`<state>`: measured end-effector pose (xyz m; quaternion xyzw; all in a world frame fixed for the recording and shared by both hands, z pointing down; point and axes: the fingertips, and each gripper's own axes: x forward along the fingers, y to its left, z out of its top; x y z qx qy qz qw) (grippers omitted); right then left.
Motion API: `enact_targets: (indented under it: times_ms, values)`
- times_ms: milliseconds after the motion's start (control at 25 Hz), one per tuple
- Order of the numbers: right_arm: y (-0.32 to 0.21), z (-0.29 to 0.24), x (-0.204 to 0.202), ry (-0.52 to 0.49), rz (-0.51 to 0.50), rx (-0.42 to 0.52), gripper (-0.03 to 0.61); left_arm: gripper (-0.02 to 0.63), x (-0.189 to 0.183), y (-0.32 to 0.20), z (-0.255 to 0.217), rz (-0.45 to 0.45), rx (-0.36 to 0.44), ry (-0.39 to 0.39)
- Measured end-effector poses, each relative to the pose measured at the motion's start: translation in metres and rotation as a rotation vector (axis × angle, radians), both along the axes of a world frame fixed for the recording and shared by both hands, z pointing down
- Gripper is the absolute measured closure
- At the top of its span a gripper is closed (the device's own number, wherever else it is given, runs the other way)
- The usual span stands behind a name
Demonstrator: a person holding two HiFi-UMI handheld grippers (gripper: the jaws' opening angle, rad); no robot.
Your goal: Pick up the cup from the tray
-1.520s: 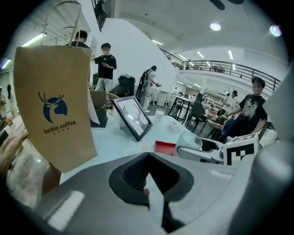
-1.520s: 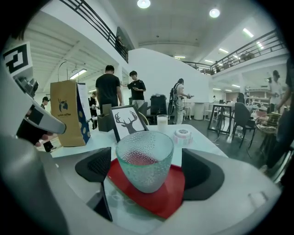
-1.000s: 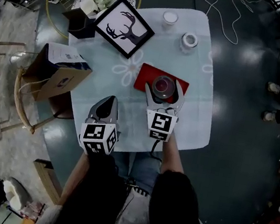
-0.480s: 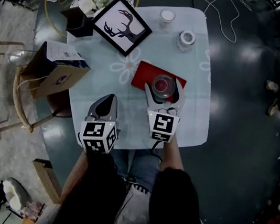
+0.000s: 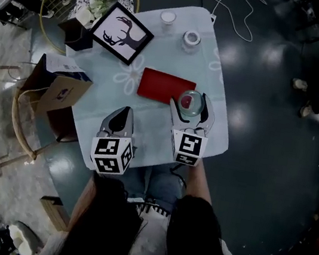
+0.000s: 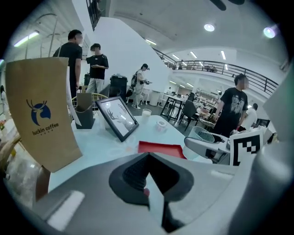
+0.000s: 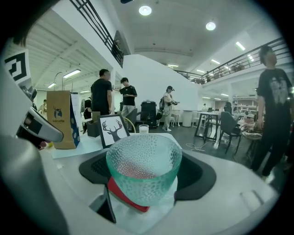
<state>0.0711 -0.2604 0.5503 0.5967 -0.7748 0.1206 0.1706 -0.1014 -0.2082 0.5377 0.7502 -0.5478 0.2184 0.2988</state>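
Note:
A clear, dimpled glass cup (image 5: 190,103) stands between the jaws of my right gripper (image 5: 191,104), which is shut on its sides. It is at the near right corner of the red tray (image 5: 160,85). In the right gripper view the cup (image 7: 144,172) fills the gap between the jaws, with a red corner of the tray (image 7: 125,196) below it. I cannot tell whether the cup's base touches the tray. My left gripper (image 5: 122,118) rests over the table left of the tray, shut and empty; in its own view its jaws meet (image 6: 147,158) and the tray (image 6: 161,148) lies ahead.
A framed deer picture (image 5: 121,32), a black box (image 5: 75,34), a small white cup (image 5: 167,17) and a tape roll (image 5: 191,38) stand at the far side of the pale table (image 5: 148,122). A paper bag (image 5: 63,89) sits at the left edge. People stand around.
The right gripper has carried the cup from the middle of the tray to its right corner. The left gripper has stayed in place.

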Motion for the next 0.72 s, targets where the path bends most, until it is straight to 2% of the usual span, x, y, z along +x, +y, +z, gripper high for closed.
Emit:
enact_targets:
  times_ms: [320,440,720]
  values:
    - [0.030,-0.008,0.054,0.010,0.116,-0.001,0.161,0.614,0.033,0.013,-0.009,0.099,0.010,-0.007]
    - [0.039,-0.005,0.063,0.015,0.134,-0.005,0.161,0.614,0.048,0.020,-0.007,0.142,0.005,-0.009]
    - [0.056,0.021,0.076,0.020,0.158,-0.032,0.161,0.614,0.063,0.025,-0.001,0.160,-0.006,0.017]
